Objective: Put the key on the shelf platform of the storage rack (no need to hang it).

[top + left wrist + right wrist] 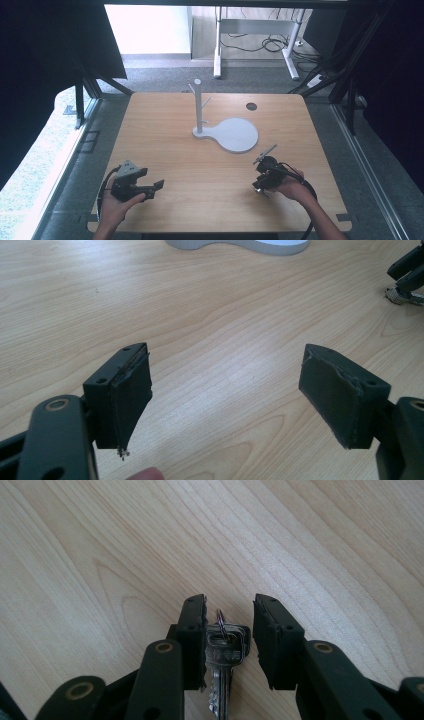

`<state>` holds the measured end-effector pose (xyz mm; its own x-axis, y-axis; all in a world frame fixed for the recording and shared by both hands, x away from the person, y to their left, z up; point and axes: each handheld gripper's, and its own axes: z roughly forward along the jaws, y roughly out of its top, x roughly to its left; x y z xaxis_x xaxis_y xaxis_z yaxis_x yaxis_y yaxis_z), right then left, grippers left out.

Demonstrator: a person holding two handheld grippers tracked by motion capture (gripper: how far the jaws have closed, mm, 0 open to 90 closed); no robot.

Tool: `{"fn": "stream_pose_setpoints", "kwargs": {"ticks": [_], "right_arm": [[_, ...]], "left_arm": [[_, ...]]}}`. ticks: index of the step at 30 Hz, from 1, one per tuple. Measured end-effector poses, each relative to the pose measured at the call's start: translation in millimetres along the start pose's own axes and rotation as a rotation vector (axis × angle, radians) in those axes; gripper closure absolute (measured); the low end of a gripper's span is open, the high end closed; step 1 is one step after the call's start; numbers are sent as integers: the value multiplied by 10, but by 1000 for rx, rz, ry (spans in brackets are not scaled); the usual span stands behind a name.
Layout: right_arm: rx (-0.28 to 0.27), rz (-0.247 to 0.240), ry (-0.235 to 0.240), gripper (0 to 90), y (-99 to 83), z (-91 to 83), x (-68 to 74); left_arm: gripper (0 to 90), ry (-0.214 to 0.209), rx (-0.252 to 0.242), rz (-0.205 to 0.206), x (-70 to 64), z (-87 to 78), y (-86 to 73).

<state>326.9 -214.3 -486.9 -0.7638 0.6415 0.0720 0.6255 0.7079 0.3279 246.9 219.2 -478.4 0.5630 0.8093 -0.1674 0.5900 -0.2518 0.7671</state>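
Right gripper (229,611) jaws narrow, straddling key (223,652) but not clamped; thin, stiff, slippery metal, so pinch the bow; left gripper (225,390) wide, empty.

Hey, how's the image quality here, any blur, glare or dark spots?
High view: soft and low in detail, dark at both upper corners, bright patch at top behind the stand. Left gripper view: sharp wood grain, left gripper jaws crisp. Right gripper view: even light, keys clear between the right gripper jaws.
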Motion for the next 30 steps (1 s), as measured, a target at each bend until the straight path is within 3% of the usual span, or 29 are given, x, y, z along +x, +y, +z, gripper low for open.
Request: {"fn": "stream_pose_setpoints", "kwargs": {"ticks": [18,23,30], "right_arm": [[70,-18,-6,803,82,141,41],[97,-35,-12,875,106,154,41],[138,-44,-22,889,128,147,46]], "left_arm": [[213,7,-3,-10,38,-14,-5],[213,8,-3,-9,37,-12,-5],[212,13,-9,-20,75,-40,-5]]}}
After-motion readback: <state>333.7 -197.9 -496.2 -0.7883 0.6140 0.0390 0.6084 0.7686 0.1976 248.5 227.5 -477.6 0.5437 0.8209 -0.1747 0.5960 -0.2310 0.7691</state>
